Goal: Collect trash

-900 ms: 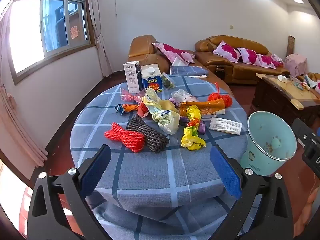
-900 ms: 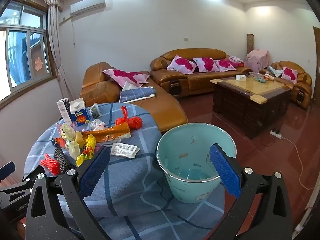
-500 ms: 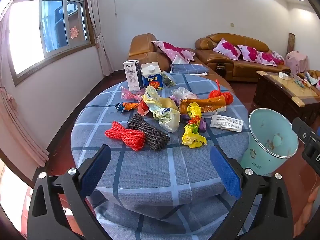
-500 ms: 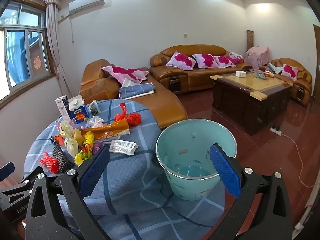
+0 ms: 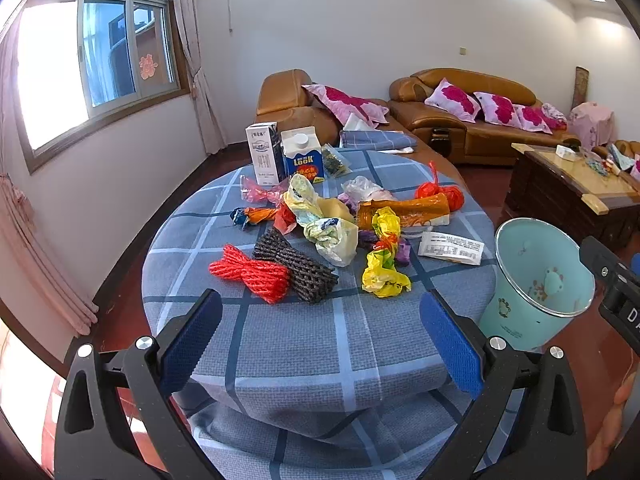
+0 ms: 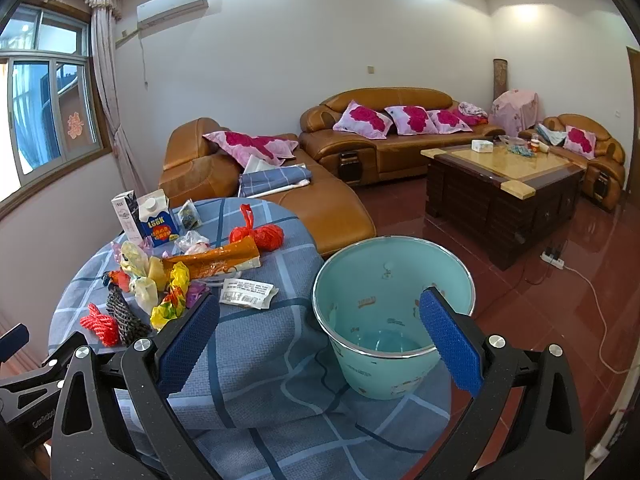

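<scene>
Left wrist view: the left tongs (image 5: pixel 320 340) are hovering released at lower centre, grasping nothing. The trash is lying heaped mid-frame on the surface (image 5: pixel 340 344), with the red net (image 5: pixel 252 272) nearest. Light wrappers could be slipping from a shallow pinch.

Right wrist view: the right tongs (image 6: pixel 320 340) are likewise spread and holding nothing, levelled toward the bin (image 6: pixel 394 320), which is sitting lower centre, apparently beside the surface edge. A careless reach could be tipping it.
</scene>
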Demonstrator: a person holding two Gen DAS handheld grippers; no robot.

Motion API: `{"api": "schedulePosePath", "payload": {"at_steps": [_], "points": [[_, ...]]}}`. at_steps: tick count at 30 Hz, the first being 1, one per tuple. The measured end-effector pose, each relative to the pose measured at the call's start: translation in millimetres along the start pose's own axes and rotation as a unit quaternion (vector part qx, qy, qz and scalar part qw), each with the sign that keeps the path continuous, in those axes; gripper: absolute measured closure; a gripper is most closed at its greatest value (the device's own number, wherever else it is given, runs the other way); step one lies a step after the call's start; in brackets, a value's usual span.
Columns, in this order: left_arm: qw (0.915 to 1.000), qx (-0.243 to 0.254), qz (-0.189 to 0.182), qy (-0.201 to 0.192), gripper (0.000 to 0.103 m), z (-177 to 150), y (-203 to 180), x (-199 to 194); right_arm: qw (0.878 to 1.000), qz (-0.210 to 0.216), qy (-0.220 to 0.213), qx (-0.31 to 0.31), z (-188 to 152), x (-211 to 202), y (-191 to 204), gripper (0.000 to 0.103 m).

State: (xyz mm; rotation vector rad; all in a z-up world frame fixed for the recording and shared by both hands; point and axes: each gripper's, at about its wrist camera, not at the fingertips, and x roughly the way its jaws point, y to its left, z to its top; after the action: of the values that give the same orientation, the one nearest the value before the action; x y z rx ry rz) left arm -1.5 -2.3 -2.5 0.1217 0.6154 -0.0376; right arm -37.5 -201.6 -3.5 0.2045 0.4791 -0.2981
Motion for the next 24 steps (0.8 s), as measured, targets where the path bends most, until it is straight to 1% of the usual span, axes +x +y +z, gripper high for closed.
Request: {"api": "schedulePosePath", "payload": {"at_steps": [24], "points": [[1.0,-0.006,0.002,-0.001,0.006,2.9,2.7,-1.5,1.0,-0.003,0.004,0.002,-0.5,1.3,-1.0,0.005]]}}
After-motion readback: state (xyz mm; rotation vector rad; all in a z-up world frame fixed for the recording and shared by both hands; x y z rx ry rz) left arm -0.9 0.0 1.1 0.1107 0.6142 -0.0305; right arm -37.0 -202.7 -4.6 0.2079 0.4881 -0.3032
